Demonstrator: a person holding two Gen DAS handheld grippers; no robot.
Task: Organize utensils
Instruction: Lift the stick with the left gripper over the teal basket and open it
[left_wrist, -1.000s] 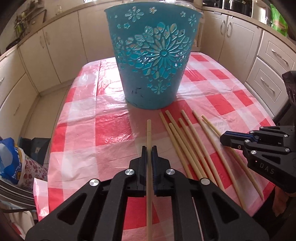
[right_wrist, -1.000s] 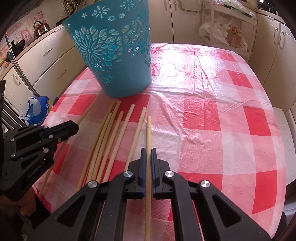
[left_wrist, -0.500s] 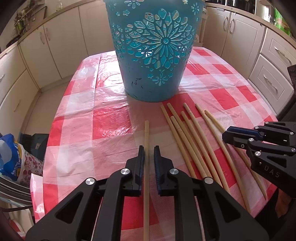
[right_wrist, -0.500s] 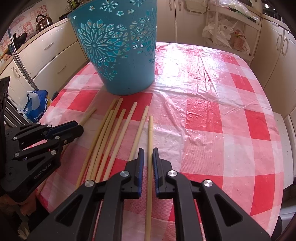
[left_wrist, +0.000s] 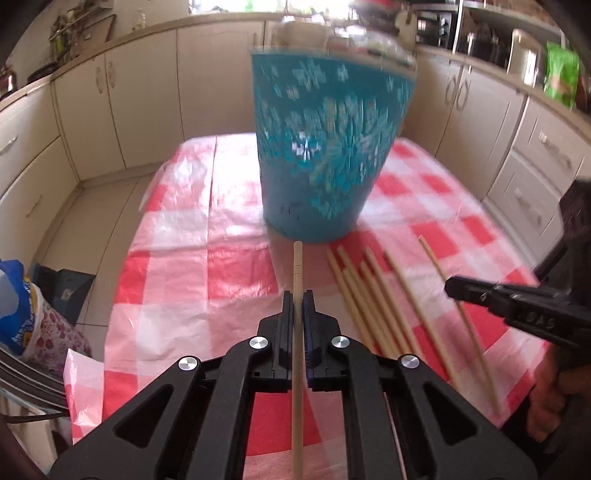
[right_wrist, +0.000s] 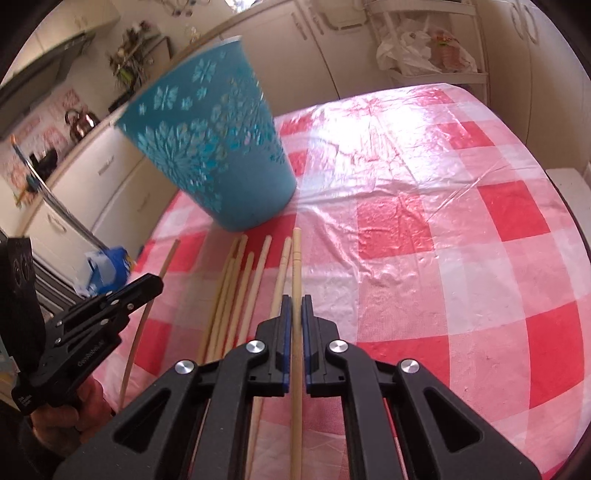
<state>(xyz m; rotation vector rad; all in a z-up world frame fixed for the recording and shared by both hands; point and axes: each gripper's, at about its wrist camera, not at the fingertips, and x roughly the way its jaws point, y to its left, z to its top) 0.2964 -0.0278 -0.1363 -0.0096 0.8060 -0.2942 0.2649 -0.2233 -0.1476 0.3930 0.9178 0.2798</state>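
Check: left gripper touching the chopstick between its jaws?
Touching. Left wrist view: the left gripper pads are shut against both sides of the chopstick.

matte black tongs (left_wrist: 297, 301) with silver screw heads, blue-edged pads (right_wrist: 284, 325) and faint white lettering.

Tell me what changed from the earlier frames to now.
Both grippers loosened half a second ago; now the left gripper and right gripper are shut on one chopstick each and have tipped upward. The blue basket and loose chopsticks stay on the tablecloth.
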